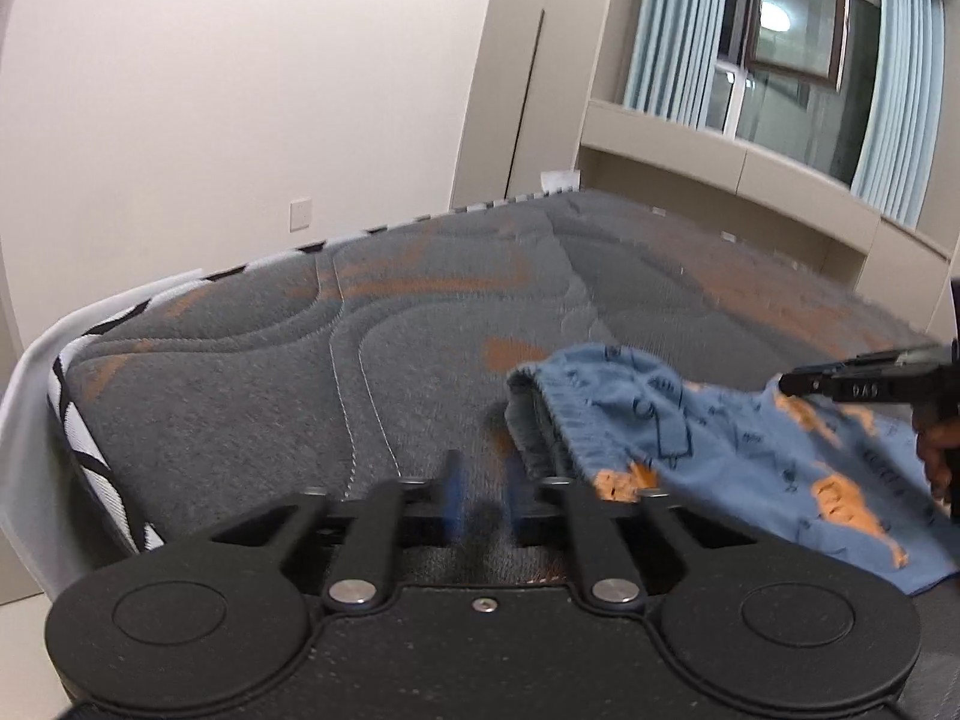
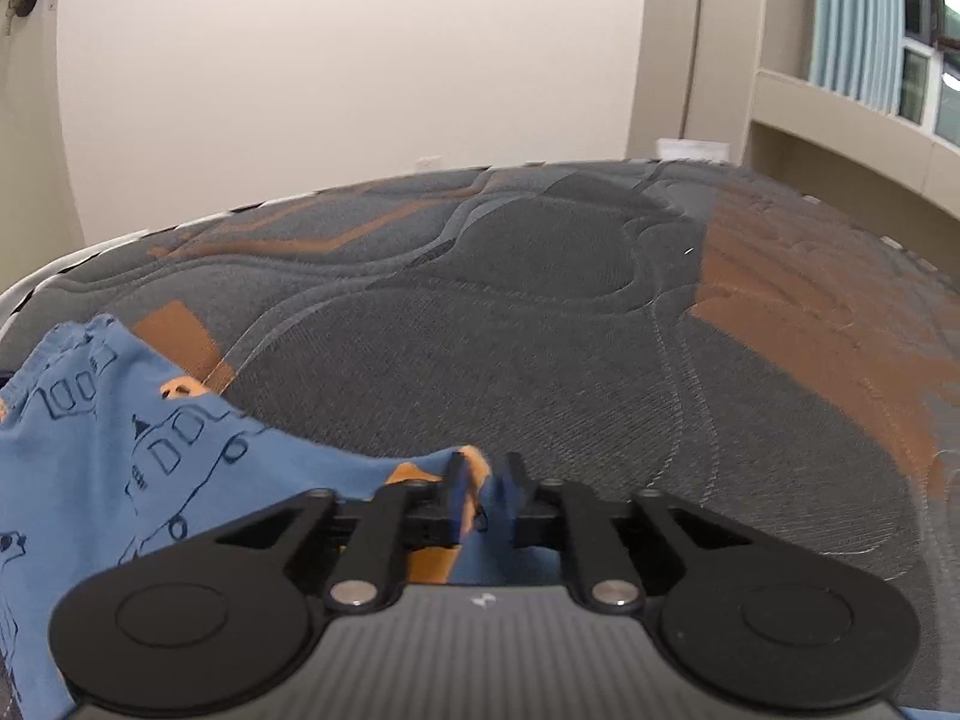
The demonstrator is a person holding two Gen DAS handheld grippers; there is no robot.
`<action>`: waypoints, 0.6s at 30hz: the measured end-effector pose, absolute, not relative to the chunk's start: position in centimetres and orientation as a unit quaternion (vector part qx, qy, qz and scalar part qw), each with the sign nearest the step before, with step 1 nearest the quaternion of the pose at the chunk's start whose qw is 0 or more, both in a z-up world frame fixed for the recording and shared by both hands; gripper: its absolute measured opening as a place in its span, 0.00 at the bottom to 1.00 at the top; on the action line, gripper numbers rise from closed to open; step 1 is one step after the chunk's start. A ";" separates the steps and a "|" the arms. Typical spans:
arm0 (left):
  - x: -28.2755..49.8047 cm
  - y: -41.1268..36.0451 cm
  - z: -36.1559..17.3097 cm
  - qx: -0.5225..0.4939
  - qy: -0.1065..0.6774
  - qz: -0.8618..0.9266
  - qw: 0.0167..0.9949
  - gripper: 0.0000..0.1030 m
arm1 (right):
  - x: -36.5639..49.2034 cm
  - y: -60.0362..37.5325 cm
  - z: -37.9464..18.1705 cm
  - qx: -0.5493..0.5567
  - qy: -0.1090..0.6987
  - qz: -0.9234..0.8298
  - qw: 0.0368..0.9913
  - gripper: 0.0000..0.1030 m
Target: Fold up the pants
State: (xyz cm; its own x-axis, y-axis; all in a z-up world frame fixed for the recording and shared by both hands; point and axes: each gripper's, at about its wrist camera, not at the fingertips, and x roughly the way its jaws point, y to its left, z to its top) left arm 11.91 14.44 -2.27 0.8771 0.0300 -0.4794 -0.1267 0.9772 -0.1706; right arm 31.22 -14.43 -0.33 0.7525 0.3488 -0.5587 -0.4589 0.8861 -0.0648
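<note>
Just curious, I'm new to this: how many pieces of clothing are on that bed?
1: blue pants lying at the mattress's near edge; more may lie out of frame.

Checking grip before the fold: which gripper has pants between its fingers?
The right gripper: blue pants cloth sits between its fingers. The left gripper has only mattress between its own.

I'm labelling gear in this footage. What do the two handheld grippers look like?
Both have black linkage arms with silver pivot rivets, round black discs, and blue-padded jaws. The left gripper has a speckled black body; the right gripper has a ribbed grey one bearing a small white mark.
</note>
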 end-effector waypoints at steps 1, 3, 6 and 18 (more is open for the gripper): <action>11.7 14.6 -2.1 -0.103 0.240 0.039 0.965 0.36 | 30.8 -14.3 0.0 -0.104 0.269 0.214 0.933 0.28; 11.2 14.9 -1.8 -0.113 0.231 0.034 0.966 0.48 | 29.9 -14.0 0.8 -0.105 0.256 0.228 0.934 0.44; 10.6 14.5 -1.6 -0.121 0.216 0.005 0.969 0.76 | 27.9 -12.9 1.7 -0.106 0.243 0.274 0.925 0.59; 13.2 13.5 -3.6 -0.190 0.270 -0.013 0.944 0.31 | 29.4 -4.5 -0.8 -0.159 0.264 0.309 0.900 0.71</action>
